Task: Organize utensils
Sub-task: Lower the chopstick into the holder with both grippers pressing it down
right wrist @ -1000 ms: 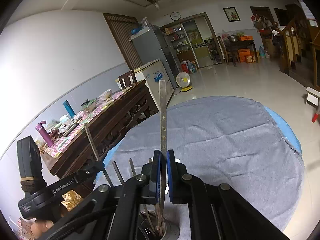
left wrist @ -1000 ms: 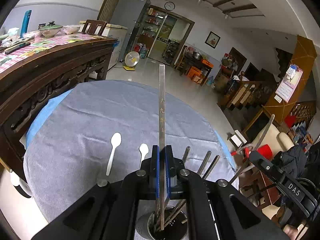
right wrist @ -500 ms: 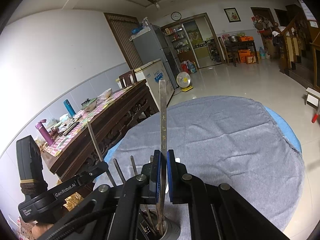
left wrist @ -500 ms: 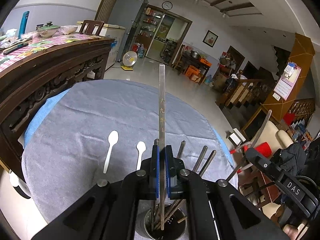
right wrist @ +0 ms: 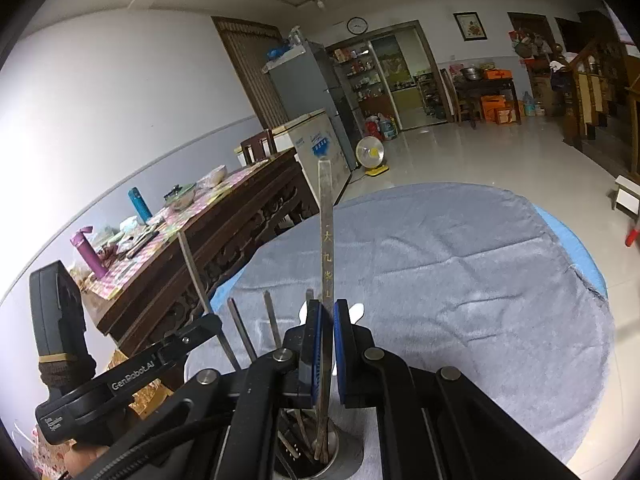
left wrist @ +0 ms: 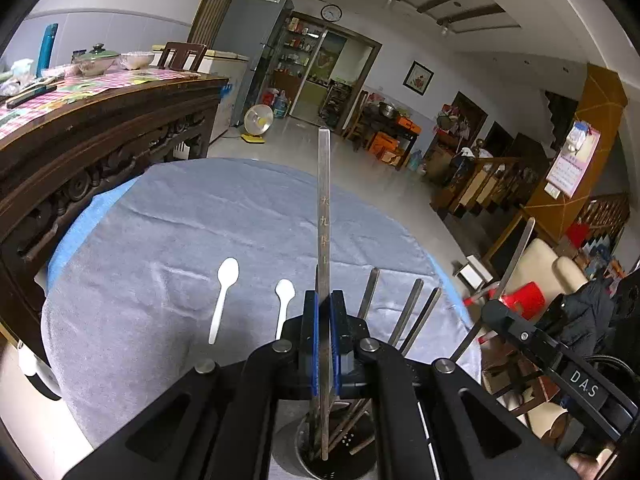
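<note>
A: Left wrist view first. The left gripper (left wrist: 324, 344) has its blue pads closed tight on a metal chopstick (left wrist: 323, 216), which stands almost upright with its lower tip already inside the steel holder (left wrist: 316, 460). Other chopsticks (left wrist: 408, 308) lean in the same holder, fanned out to the right.

B: And the two white spoons (left wrist: 222, 296) lie flat on the grey cloth (left wrist: 168, 240), just beyond the holder and apart from it, not yet put away.

A: Right. For this step, I'd say keep the stick vertical and let go only when its tip is well down among the others, so it doesn't tip out over the rim.

B: Right wrist view now. The right gripper (right wrist: 324, 344) is clamped on a second chopstick (right wrist: 326, 232), engraved like the first, with its tip down in the holder (right wrist: 344, 456).

A: The left gripper's body (right wrist: 132, 372) shows at the lower left, just beside, with its own stick rising from it. Both tools crowd the one opening.

B: So my judgement is to release one at a time, draw that hand straight up and back, then free the other. Opening both together risks the fingers knocking the leaning sticks or nudging the holder.

A: After that, the spoons look like the remaining work.
</note>
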`<state>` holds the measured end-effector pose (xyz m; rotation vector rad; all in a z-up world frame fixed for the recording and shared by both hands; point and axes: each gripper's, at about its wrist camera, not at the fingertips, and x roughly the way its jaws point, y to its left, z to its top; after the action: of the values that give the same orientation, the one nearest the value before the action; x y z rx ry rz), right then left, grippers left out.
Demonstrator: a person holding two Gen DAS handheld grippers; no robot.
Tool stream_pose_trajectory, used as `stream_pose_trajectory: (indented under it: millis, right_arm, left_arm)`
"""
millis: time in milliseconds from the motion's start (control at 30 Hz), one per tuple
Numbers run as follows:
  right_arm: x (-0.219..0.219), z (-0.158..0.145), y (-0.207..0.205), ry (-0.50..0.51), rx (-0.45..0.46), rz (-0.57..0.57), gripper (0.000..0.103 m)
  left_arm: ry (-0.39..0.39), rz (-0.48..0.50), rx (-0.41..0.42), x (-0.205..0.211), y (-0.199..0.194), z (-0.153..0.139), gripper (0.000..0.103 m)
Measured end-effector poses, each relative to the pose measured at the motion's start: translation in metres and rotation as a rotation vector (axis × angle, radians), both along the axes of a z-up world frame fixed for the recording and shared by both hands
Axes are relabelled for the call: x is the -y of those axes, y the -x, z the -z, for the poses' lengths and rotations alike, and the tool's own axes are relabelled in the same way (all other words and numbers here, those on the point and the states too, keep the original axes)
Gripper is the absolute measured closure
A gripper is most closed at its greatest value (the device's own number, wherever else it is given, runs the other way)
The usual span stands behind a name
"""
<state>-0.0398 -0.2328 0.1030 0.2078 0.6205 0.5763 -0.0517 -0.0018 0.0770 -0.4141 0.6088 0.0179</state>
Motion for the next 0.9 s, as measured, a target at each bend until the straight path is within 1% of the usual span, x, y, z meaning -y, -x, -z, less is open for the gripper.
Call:
stream_pose_trajectory:
  millis: [433,900]
  right_arm:
    - [-0.015,0.027,0.007,0.042,-0.043,-0.04,0.096]
    - [-0.021,0.037,0.01,0.062,-0.056,-0.058,0.096]
  left_arm:
    - [-0.037,0.011,-0.049,0.011,0.006,0.017,0.098]
    - [-0.043,0.017,-0.061,0.015,0.012,0.02,0.098]
